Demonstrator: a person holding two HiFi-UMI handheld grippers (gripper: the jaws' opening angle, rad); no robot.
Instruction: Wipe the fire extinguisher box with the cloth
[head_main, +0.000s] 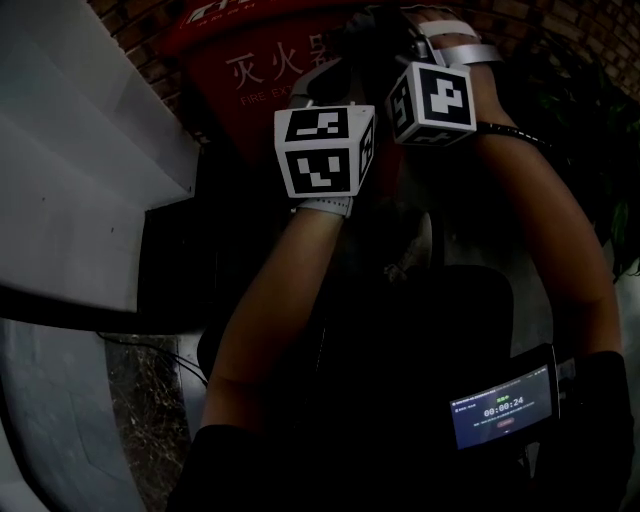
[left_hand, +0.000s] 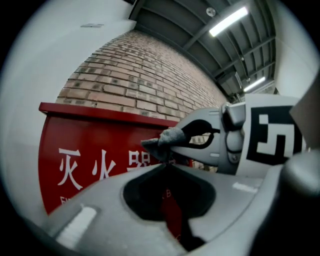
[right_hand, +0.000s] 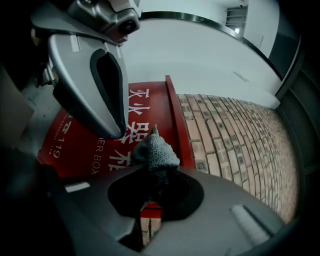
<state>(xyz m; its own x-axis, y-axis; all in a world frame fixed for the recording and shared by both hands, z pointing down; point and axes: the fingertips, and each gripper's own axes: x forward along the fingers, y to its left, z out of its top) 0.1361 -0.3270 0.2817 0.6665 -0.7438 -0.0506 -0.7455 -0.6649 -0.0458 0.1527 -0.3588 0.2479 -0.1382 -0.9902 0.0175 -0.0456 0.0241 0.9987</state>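
Brickwork (right_hand: 235, 140) was seen behind a red fire extinguisher box (left_hand: 90, 145), whose front was printed with white characters, and strip lights (left_hand: 228, 21) were lit on the ceiling above. Both grippers were raised side by side in front of the box, close together.

The right gripper (right_hand: 152, 167) was clamped on a grey knitted cloth (right_hand: 156, 150), which was bunched up and stuck out past the jaw tips. The cloth was held before the front of the box, near its top edge; whether it touched the red surface could not be told.

The left gripper (left_hand: 167, 165) was closed, its jaw tips brought together with nothing seen between them. Its tips were placed just beside the cloth.

A small device with a lit screen (head_main: 505, 405) was seen low at the right of the head view.
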